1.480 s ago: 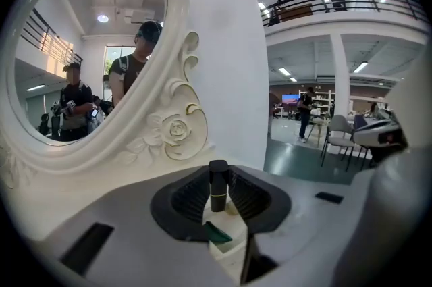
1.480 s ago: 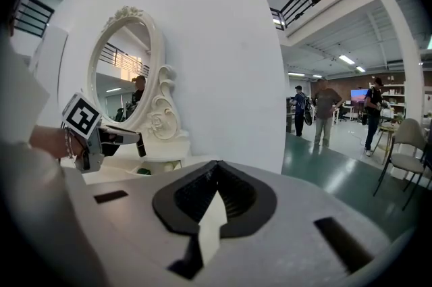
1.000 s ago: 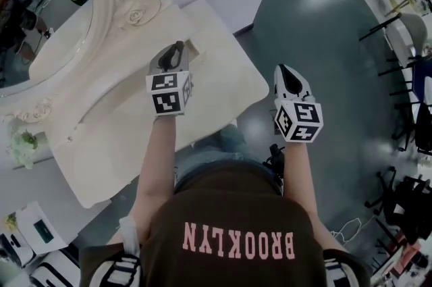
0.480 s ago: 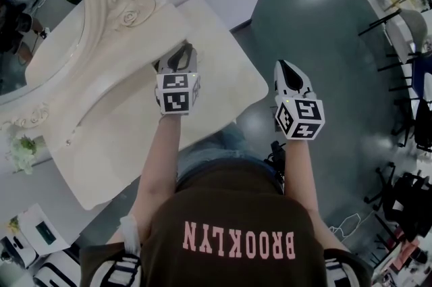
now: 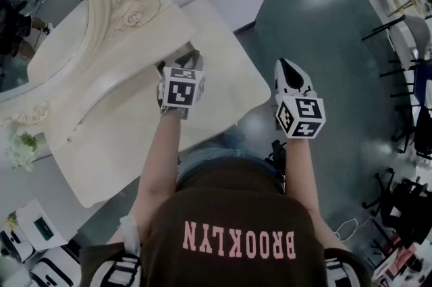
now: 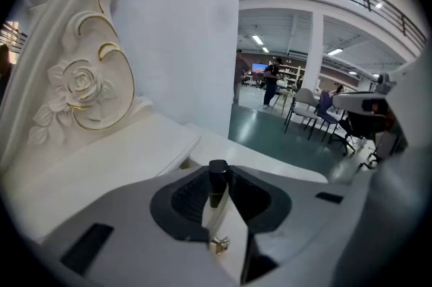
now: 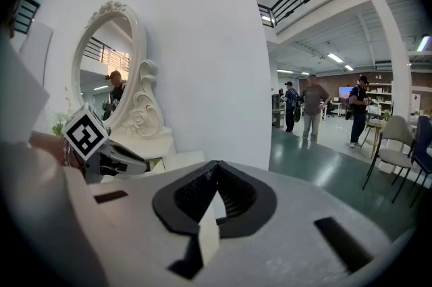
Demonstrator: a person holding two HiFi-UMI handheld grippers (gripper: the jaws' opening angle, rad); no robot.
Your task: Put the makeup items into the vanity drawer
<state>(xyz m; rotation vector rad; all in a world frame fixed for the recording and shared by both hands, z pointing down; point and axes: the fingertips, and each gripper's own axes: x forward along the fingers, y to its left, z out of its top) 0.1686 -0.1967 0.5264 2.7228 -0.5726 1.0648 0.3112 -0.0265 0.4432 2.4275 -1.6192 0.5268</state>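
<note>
One makeup item is in transit: a slim dark tube point(image 6: 217, 179) with a gold band, pinched upright between the fingers of your left gripper point(image 6: 218, 169). The fingers press on its two sides, and the cap stands proud of them.

Compare the head view with the two preceding frames. Your left gripper has dropped toward the cream table point(image 5: 226, 80) and tipped its nose down, so the marker cube now turns its top face to the camera. It has also edged farther in, toward the raised shelf below the mirror point(image 5: 40, 29). Your right gripper point(image 7: 216, 169) has kept its place over the floor point(image 5: 324, 42), off the right edge of the table, with its fingers pressed together on nothing.

In the right gripper view, a small dark opening point(image 7: 154, 163) shows in the shelf just past the left gripper's tips. Treat it as the probable vanity drawer. No view shows its inside.

Significance: the change reads as the final approach for this item. The tube is not yet in the drawer. Bring it over the opening slowly, and spread the fingers only once it sits within the walls. A tall, narrow tube is likely to topple or roll if released high.
</note>
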